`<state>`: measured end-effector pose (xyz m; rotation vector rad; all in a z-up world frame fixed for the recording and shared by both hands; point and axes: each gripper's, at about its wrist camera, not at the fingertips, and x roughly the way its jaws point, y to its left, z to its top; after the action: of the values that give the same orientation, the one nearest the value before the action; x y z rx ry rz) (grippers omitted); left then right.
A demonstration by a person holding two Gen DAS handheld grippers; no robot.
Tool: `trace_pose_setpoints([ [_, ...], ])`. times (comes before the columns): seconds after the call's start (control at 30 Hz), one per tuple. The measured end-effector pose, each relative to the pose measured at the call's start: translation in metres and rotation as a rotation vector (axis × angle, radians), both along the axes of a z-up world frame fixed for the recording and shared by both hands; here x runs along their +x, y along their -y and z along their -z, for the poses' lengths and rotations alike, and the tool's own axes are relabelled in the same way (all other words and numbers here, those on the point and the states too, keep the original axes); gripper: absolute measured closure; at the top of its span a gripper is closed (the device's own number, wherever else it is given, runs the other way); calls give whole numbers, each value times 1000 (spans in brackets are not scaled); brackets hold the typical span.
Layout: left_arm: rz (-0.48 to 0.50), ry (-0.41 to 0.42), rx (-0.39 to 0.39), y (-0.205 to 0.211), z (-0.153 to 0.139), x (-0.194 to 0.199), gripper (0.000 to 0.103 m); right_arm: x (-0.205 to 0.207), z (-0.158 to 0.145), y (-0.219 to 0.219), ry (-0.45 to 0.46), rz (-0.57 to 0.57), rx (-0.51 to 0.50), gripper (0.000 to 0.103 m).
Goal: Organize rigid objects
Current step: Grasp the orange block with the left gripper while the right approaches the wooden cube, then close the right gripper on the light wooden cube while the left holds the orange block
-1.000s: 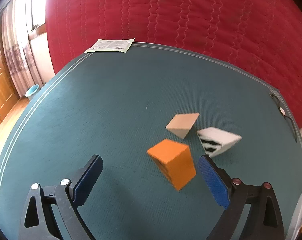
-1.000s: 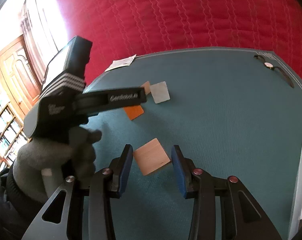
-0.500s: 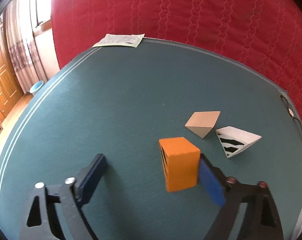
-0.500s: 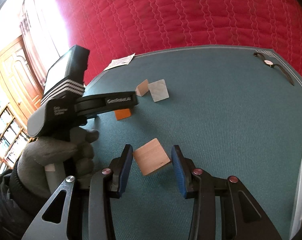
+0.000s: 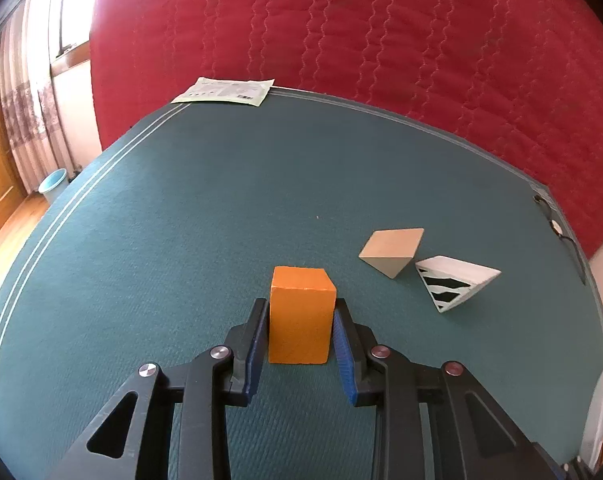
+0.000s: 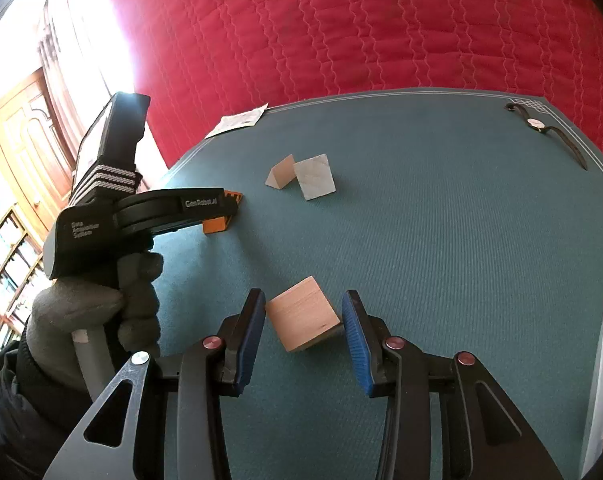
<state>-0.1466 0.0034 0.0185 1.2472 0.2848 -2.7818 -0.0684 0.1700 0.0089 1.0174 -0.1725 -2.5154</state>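
The left gripper [image 5: 301, 324] is squeezing the orange block [image 5: 300, 315] between its fingers. The right gripper [image 6: 304, 324] is staying open, with the wooden block [image 6: 303, 319] sitting between its fingers.

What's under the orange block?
The orange block stands on the green mat, squeezed between the left tongs. Only mat shows around its bottom edge. The patch right under it is covered, so anything there can't be seen.
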Motion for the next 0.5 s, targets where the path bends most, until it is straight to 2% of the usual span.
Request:
trace_pose_setpoints([
  [0.5, 85, -44, 14, -10, -6, 13, 71, 1, -2, -1, -16, 23, 25, 62],
])
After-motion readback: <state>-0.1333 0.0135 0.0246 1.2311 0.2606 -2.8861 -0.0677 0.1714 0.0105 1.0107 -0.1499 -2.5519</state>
